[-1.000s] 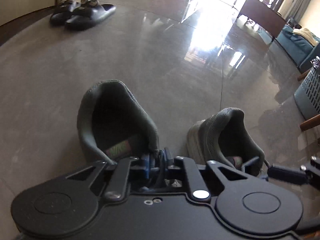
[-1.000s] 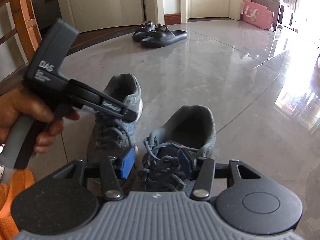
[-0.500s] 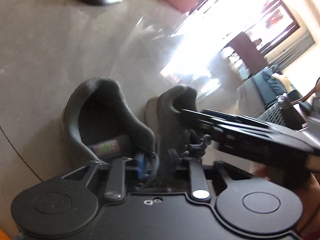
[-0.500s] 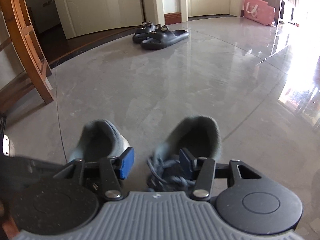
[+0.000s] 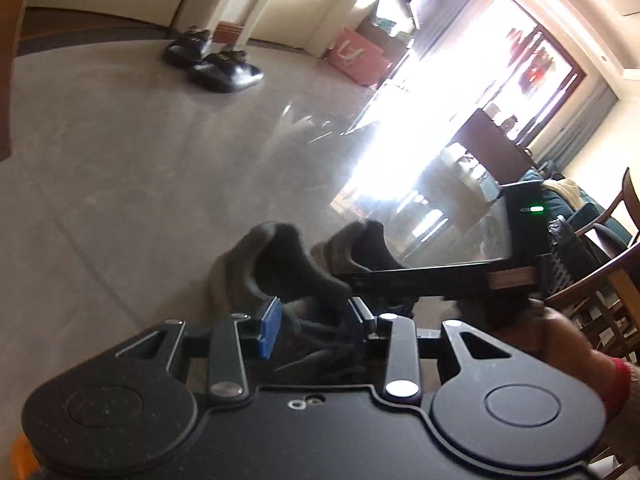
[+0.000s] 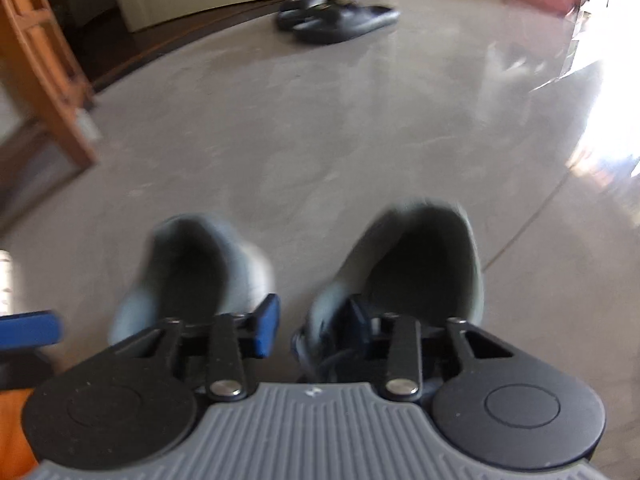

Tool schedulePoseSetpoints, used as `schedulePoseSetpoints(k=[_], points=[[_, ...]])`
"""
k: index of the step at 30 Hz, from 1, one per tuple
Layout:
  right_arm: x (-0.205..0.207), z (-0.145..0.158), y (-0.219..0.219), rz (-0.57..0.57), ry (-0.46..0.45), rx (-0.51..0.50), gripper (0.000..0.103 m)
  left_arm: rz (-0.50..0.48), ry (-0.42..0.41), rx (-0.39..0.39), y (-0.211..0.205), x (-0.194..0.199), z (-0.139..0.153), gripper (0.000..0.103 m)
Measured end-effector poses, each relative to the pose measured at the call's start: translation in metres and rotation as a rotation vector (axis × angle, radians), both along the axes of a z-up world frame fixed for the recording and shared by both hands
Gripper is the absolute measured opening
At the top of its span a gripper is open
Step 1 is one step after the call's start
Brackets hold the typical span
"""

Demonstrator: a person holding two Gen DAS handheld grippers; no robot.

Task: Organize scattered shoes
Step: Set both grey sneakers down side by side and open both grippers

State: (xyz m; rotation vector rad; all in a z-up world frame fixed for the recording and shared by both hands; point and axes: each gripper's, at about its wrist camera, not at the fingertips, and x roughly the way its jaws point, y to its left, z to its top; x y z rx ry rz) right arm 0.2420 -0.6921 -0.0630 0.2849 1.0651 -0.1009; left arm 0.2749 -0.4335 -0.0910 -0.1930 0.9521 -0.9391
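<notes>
**Me:** Holding a gripper over each shoe, I have the pair of grey sneakers side by side in the open middle of the floor [image 6: 320,140]. They sit well apart from the black slippers [image 6: 340,20] at its far edge, by the doorway.

**Colleague:** What are your tools doing?

**Me:** My left gripper [image 5: 312,320] is released. Its jaws have just been opening, and the collar of the left sneaker [image 5: 256,264] stands loose between the pads. My right gripper [image 6: 312,324] has just been closing its jaws around the inner wall of the right sneaker [image 6: 420,256], one pad inside and one outside. A gap shows beside the outer pad, so I judge it is not gripping yet.

**Colleague:** What could go wrong?

**Me:** That wall is soft, and a shallow bite may fold it and let the shoe slip on the lift. The left pads could catch the collar or laces as I pull away, dragging that sneaker crooked against its mate. The two tools are also crowded together and could knock each other.
</notes>
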Motion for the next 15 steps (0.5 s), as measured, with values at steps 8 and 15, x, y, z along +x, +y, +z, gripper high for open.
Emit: schedulePoseSetpoints(k=[8,15], points=[[-0.024,0.022,0.007,-0.014,-0.026,0.008,0.050,0.039,-0.011,-0.003,0.027,0.007,0.016,0.035],[-0.015,0.043,0.032,0.017,-0.079,-0.045,0.064,0.058,-0.059,0.005,0.038,0.005,0.035,0.035]])
